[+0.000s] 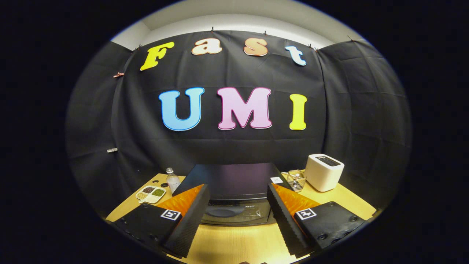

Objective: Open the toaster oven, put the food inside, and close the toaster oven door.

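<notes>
A black toaster oven point(234, 183) stands on the wooden table point(234, 242) straight ahead, seen from above and in front, with its door shut. My gripper point(236, 198) is open and holds nothing. Its two fingers stand wide apart, framing the oven's front from a short way above the table. The left finger point(187, 220) and the right finger point(285, 216) touch nothing. I cannot make out the food for the oven.
A white pop-up toaster point(324, 171) stands at the back right with a clear glass container point(296, 180) beside it. At the back left are a small water bottle point(172, 179) and a divided white dish point(150, 193) of grains.
</notes>
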Motion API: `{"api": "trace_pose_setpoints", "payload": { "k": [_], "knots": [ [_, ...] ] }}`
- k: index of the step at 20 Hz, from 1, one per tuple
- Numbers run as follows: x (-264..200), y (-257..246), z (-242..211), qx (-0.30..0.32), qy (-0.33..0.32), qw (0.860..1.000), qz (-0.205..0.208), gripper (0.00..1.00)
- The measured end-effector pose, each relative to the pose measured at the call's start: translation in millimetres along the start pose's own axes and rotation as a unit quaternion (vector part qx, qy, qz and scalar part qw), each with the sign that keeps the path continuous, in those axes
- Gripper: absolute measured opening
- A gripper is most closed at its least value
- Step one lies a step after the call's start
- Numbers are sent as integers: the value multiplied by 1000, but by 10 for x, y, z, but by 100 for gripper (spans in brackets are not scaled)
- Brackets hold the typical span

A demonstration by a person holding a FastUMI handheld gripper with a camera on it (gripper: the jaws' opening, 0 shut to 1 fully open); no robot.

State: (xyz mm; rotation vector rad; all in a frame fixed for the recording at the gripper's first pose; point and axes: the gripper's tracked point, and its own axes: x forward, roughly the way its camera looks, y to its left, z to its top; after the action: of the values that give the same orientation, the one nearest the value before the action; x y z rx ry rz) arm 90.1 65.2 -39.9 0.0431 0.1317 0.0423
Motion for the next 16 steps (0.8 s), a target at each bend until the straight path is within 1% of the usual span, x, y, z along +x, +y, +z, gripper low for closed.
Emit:
{"api": "trace_pose_setpoints", "payload": {
  "k": [6, 13, 14, 16],
  "knots": [
    [568, 226, -442, -5, 54, 998, 9, 98],
    [800, 329, -934, 4, 123, 992, 20, 98],
    [751, 296, -960, 0, 127, 992, 16, 98],
    [793, 323, -961, -16, 123, 992, 19, 97]
  ]
}}
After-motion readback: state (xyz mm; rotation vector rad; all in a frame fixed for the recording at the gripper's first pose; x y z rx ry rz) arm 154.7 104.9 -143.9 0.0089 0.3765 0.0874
